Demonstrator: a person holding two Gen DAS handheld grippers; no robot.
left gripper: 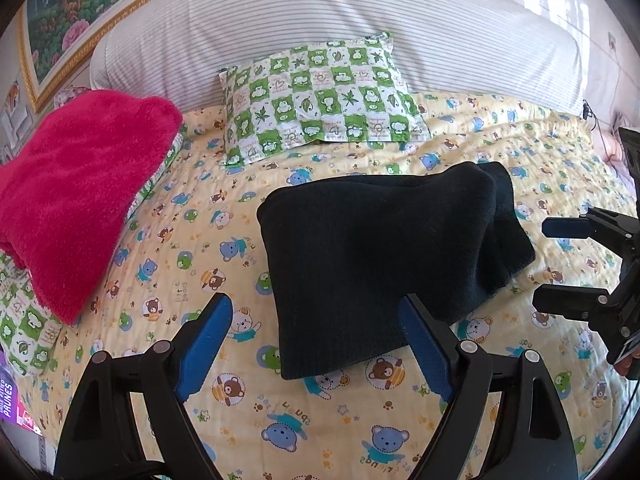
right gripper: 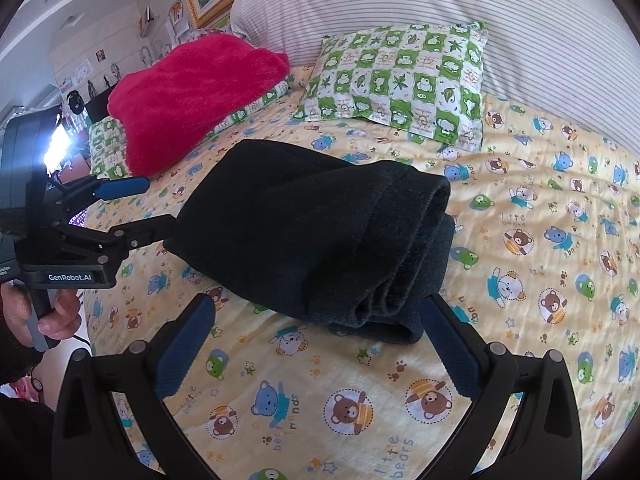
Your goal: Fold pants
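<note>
The black pants (left gripper: 380,256) lie folded into a thick rectangular bundle on the yellow bear-print bedspread (left gripper: 248,412). In the right wrist view the pants (right gripper: 312,236) show stacked layers at their near right end. My left gripper (left gripper: 316,320) is open and empty, just in front of the bundle's near edge. My right gripper (right gripper: 316,320) is open and empty, close to the bundle's layered end. The right gripper also shows at the right edge of the left wrist view (left gripper: 548,264), and the left gripper shows at the left of the right wrist view (right gripper: 156,208), both apart from the pants.
A green-and-white checked pillow (left gripper: 320,96) lies behind the pants against a striped bolster (left gripper: 320,20). A fluffy red blanket (left gripper: 76,196) sits on another checked pillow at the left. A framed painting (left gripper: 80,0) hangs behind.
</note>
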